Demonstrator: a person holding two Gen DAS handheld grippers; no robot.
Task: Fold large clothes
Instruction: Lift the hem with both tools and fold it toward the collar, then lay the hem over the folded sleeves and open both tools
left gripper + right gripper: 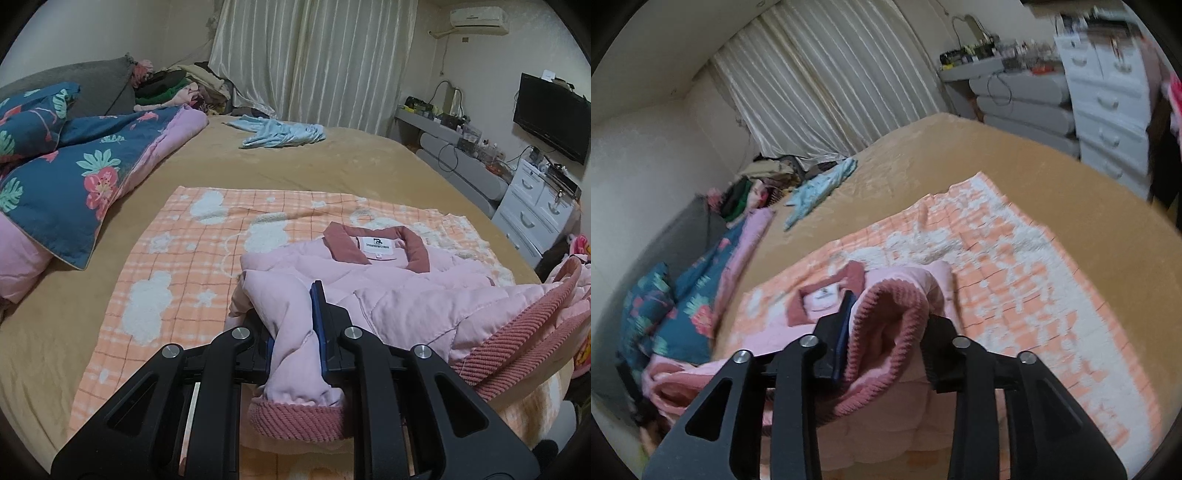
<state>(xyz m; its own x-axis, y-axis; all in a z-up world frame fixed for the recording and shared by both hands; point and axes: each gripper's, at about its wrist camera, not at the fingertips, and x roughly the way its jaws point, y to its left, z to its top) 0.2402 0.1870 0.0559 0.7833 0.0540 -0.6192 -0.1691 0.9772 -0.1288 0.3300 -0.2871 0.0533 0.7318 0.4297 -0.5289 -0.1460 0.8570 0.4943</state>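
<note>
While both claws pinch pink fabric, the fold looks only begun.

With its jaws pressed on a sleeve just above the ribbed cuff, the left gripper point(295, 325) holds one arm of the pink padded jacket point(399, 295); the right gripper point(890, 332) clamps a ribbed dusty-rose cuff or hem, blur hiding which. Outward from both claws, the jacket lies on the orange checked blanket point(177, 266) spread over the tan bed point(332, 162), collar and neck label facing away from the person, so its long axis runs from the claws toward the curtains point(314, 59). I judge the sleeves are being brought in; the body is not yet folded, and the light blue garment point(284, 133) well beyond lies crumpled, untouched.
</note>
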